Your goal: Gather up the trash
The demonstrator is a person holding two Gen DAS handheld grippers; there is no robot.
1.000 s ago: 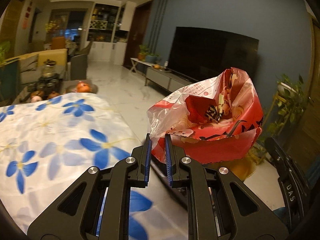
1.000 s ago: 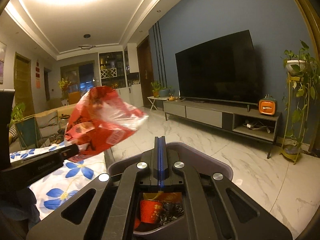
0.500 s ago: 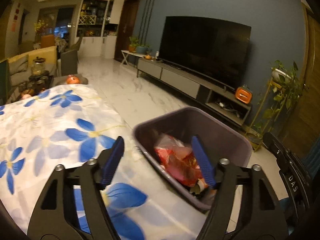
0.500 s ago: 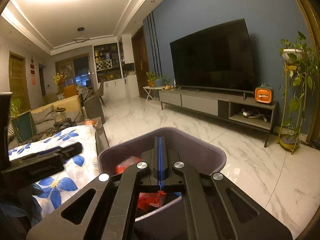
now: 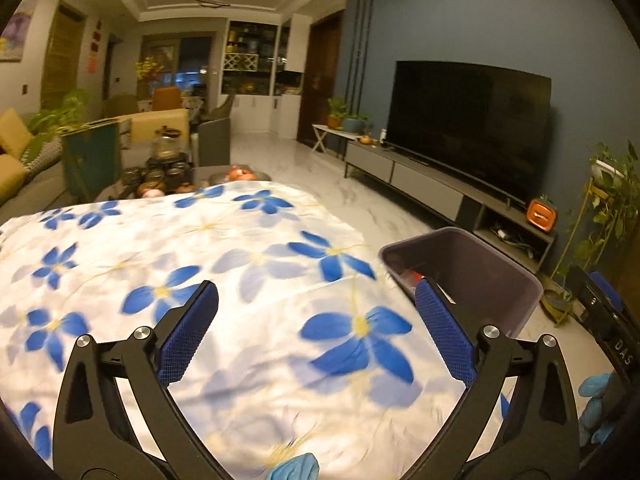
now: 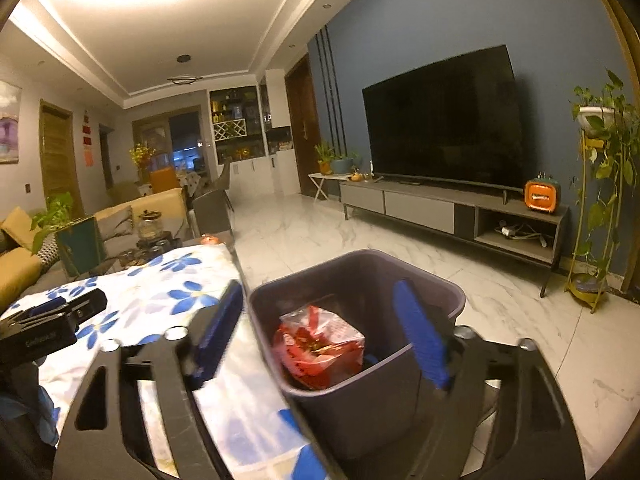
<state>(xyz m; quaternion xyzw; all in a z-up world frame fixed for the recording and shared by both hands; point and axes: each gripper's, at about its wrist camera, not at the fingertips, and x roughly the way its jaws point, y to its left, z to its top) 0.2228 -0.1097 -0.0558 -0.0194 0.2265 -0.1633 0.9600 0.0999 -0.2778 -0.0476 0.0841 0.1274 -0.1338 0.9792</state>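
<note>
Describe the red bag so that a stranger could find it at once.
Start at the table with the blue-flowered cloth; the dark bin stands at its edge, toward the television. The red bag lies inside it: crinkled red and clear plastic, the only bright thing in the bin.

Near left, a table under a white cloth with blue flowers (image 5: 248,280). Far right, a dark television (image 6: 444,120) on the blue wall above a long grey console (image 6: 452,210) bearing an orange radio (image 6: 541,196); beside it a trailing plant on a stand (image 6: 600,184). Marble floor (image 6: 320,236) between.
</note>
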